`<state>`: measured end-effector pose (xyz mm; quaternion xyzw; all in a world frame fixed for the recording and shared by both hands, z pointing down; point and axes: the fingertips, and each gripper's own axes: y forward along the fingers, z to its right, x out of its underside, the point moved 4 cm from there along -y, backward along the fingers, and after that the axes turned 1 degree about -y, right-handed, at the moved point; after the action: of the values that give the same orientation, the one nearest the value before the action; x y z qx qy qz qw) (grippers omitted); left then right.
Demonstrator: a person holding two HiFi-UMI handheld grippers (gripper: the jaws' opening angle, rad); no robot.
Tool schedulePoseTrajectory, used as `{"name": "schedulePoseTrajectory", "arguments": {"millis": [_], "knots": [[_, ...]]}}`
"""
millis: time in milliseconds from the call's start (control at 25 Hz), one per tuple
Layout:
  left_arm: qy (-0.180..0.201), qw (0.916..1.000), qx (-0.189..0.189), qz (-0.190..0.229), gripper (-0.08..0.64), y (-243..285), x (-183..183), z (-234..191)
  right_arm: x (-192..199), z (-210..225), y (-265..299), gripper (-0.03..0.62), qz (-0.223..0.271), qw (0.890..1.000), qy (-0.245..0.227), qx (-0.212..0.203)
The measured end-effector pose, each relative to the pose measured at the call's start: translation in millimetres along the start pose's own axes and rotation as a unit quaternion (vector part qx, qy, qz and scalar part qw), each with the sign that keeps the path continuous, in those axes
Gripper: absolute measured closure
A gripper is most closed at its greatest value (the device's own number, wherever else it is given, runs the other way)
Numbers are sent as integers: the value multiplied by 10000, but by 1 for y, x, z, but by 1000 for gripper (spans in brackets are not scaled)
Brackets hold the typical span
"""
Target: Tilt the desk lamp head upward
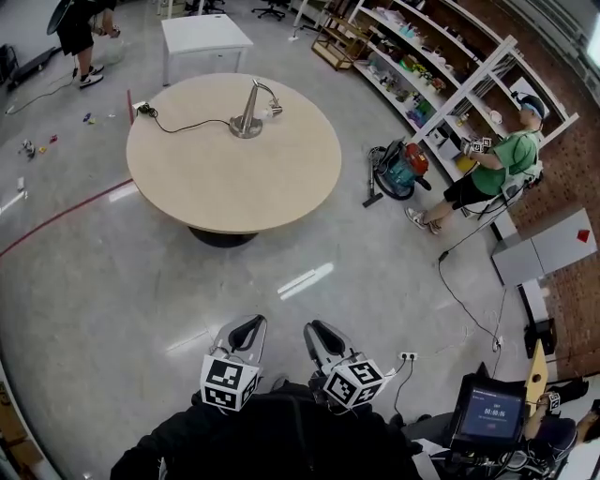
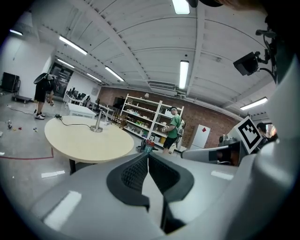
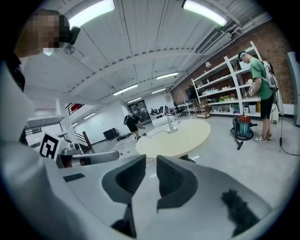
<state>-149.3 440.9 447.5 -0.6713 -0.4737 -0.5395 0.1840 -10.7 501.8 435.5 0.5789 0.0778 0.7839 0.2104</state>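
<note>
We note the desk lamp [image 1: 249, 114] as brushed metal; the bench [image 1: 234, 178] top pale, matt, wood-look. The floor [image 1: 375, 309] reads glossy, mirroring lights. Fingers [image 2: 133, 174] of the left gripper [image 2: 148, 158] look matt black, ribbed.

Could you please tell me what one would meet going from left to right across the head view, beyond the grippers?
Person in black clothing → silver desk lamp with a round base → teal and red vacuum cleaner on the floor → person in a green shirt.
</note>
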Motion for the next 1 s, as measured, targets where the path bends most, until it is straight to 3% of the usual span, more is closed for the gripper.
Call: {"name": "schedulePoseTrajectory", "arguments": {"millis": [240, 520, 760, 1000], "knots": [[-57, 9998, -124, -118, 548, 20, 7, -29, 7, 8, 40, 537, -166, 9997, 26, -191], [131, 9973, -714, -125, 548, 46, -19, -51, -17, 31, 86, 536, -125, 9966, 119, -806], [402, 9938, -1032, -19, 548, 121, -64, -31, -76, 100, 109, 535, 102, 9925, 21, -1221], [544, 9919, -1148, -74, 548, 126, -67, -22, -79, 107, 111, 536, 182, 9899, 81, -1404]]}}
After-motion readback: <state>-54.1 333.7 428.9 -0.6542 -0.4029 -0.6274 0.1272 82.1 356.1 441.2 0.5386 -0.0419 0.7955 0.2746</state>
